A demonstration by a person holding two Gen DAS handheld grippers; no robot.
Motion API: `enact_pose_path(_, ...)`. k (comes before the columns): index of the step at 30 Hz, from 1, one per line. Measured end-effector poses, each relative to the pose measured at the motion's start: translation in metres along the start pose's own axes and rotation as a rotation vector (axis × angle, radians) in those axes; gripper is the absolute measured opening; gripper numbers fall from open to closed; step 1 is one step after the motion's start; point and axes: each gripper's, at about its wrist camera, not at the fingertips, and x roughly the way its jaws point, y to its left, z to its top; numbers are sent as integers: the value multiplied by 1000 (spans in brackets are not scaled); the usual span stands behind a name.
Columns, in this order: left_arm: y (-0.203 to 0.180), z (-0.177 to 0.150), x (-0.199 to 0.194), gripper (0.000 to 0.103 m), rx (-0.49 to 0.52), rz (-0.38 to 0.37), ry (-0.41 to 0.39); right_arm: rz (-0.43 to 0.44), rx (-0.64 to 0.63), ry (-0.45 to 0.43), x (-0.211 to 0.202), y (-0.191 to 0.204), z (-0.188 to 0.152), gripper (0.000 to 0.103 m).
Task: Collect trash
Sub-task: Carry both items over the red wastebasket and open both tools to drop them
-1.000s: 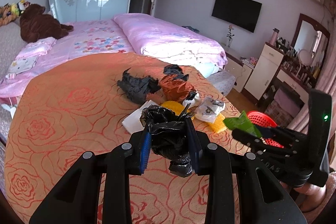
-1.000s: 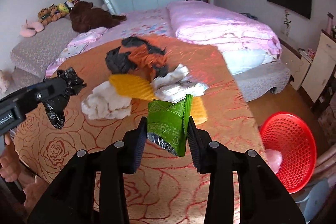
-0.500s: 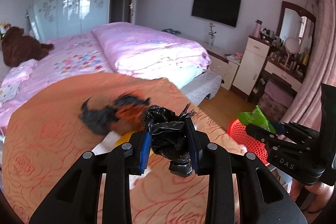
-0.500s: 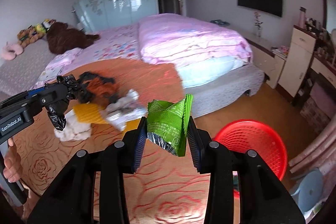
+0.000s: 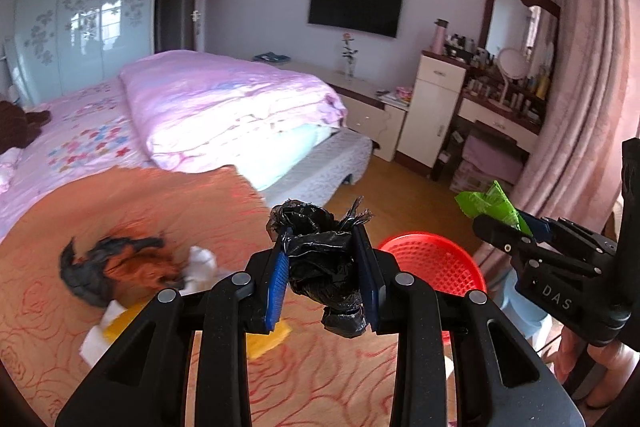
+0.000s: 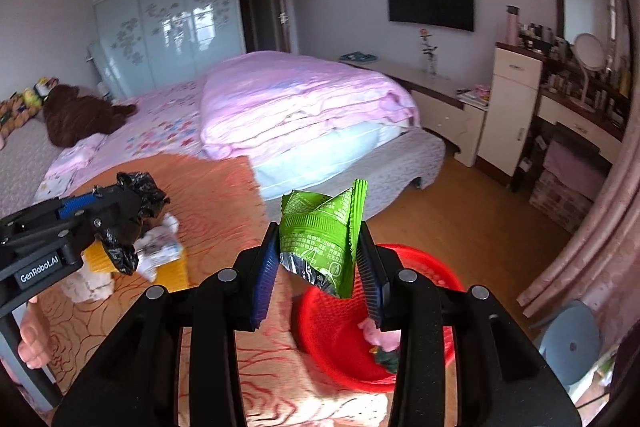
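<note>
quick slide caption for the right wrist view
Right gripper clamps a green wrapper above the red basket; left gripper holds a black bag.

"DAS" is printed in pale letters on the black body of the right tool (image 5: 494,223), as seen from the left wrist. "GenRobot.AI" is printed on the left tool (image 6: 120,223); print on the green wrapper (image 6: 324,235) cannot be read

Black bag (image 5: 325,269) — green wrapper (image 6: 326,239) — gripped.
</note>
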Motion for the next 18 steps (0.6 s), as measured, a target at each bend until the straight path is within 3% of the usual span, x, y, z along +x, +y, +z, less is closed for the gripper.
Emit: enact_pose_path(18, -67, 16, 45, 30, 106, -88, 45, -127, 122, 0, 1, -71, -16, 37)
